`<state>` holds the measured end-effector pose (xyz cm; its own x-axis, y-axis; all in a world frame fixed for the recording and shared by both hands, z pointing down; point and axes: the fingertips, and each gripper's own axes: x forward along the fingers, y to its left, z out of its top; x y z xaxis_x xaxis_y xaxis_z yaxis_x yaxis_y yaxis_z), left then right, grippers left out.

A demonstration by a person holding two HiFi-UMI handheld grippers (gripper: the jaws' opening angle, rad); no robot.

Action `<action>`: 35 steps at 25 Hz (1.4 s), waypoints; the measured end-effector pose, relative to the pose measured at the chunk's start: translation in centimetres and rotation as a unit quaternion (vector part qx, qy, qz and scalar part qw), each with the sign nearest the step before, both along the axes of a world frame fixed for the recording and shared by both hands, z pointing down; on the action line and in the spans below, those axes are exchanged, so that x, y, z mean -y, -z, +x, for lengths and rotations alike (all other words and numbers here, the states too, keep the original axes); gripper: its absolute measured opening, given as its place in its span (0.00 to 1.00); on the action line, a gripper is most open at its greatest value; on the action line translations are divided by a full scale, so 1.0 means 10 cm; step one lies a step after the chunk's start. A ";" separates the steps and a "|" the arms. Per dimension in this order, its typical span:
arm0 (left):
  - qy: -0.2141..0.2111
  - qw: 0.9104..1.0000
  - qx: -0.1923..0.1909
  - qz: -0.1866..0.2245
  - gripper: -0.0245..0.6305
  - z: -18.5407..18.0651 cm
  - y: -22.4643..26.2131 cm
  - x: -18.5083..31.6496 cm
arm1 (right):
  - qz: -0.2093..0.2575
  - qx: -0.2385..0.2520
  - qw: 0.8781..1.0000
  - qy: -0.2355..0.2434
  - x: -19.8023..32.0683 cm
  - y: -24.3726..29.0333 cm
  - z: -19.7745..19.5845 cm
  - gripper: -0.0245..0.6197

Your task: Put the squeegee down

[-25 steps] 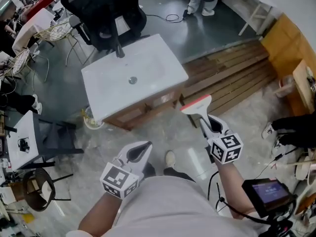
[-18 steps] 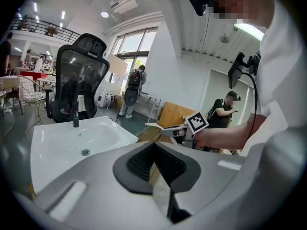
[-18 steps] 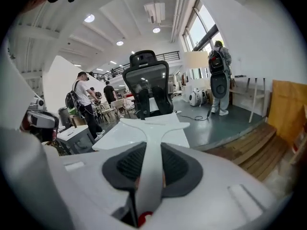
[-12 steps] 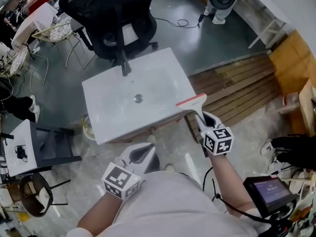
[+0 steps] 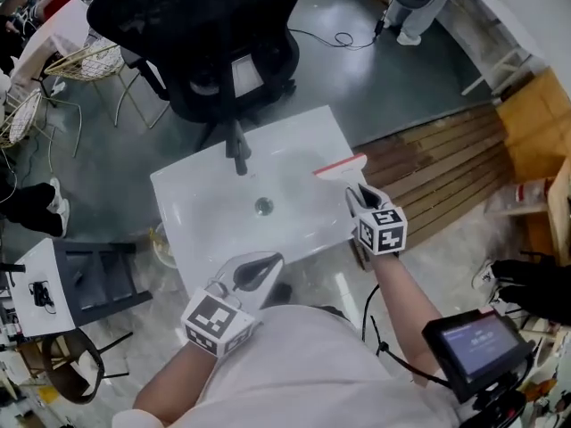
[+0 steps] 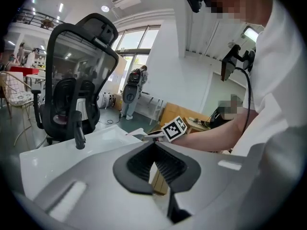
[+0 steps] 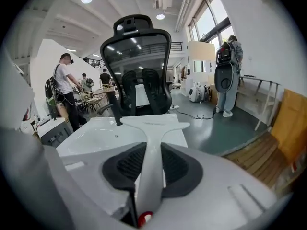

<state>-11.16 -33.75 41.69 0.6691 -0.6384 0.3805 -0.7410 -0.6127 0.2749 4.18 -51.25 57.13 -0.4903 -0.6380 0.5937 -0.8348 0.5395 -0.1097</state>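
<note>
The squeegee [image 5: 343, 169] is white with a red blade edge, and my right gripper [image 5: 359, 194] is shut on its handle. In the head view its blade hangs over the right part of the white sink basin [image 5: 205, 199]. The right gripper view shows the white squeegee [image 7: 152, 147] running up between the pads, its head above the sink basin [image 7: 96, 133]. My left gripper [image 5: 260, 270] is low in the head view at the basin's near edge, shut with nothing held. In the left gripper view its black pads [image 6: 158, 164] meet.
A black faucet [image 5: 237, 150] stands at the basin's far edge, a drain [image 5: 263, 207] in its middle. A black office chair [image 5: 214, 34] is right behind the sink. Wooden slats [image 5: 437, 163] lie on the floor to the right. A screen device [image 5: 471, 346] hangs at my lower right.
Both grippers have moved forward towards the sink. The squeegee, earlier over the floor in front of the cabinet, now hangs over the basin's right part.
</note>
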 end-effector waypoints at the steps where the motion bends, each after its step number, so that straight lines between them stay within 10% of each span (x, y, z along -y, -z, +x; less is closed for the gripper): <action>1: 0.000 1.000 0.000 -0.005 0.05 -0.05 -0.03 0.05 | -0.003 -0.003 1.000 -0.002 0.11 -0.07 -0.05 0.19; 16: 0.023 0.998 0.002 -0.052 0.05 -0.56 -0.29 0.61 | -0.011 -0.053 0.998 -0.009 1.35 -0.65 -0.43 0.19; 35: 0.029 0.997 0.009 -0.073 0.05 -0.65 -0.45 0.62 | -0.015 -0.082 0.997 0.002 1.43 -0.83 -0.49 0.23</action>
<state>-17.68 -39.94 46.21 0.6245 -0.6133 0.4836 -0.7800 -0.5225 0.3445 -0.70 -65.52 65.45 -0.3882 -0.6174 0.6841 -0.8406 0.5415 0.0117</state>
